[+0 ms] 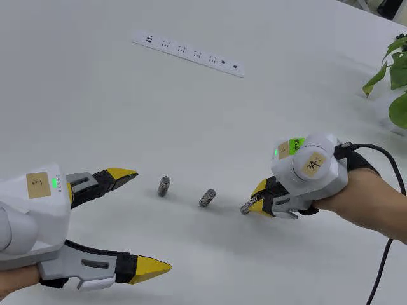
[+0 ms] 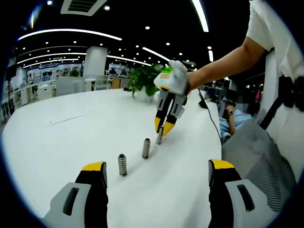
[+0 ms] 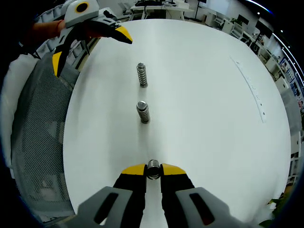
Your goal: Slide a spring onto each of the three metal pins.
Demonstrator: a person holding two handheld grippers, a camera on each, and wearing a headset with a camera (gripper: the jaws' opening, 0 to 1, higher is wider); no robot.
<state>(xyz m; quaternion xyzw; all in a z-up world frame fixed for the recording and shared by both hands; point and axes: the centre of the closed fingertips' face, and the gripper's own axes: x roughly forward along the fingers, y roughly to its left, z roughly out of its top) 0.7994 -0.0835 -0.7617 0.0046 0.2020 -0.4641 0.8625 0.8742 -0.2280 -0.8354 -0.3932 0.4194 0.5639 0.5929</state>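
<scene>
Two metal pins stand upright on the white table, each with a spring around it: one (image 1: 164, 185) on the left and one (image 1: 207, 197) in the middle. They appear again as the near pin (image 2: 122, 164) and the farther pin (image 2: 146, 147), and as the far pin (image 3: 142, 74) and the nearer pin (image 3: 143, 111). My right gripper (image 1: 253, 203) is shut on a third spring (image 3: 153, 169), also visible as a spring (image 2: 159, 135), held low at the table. My left gripper (image 1: 143, 222) stands wide open, left of the pins, with nothing between its fingers.
A white power strip (image 1: 189, 53) lies at the far side of the table. A green plant (image 1: 393, 70) stands at the right edge. A person's arm and a mesh chair (image 2: 266, 152) are beside the table.
</scene>
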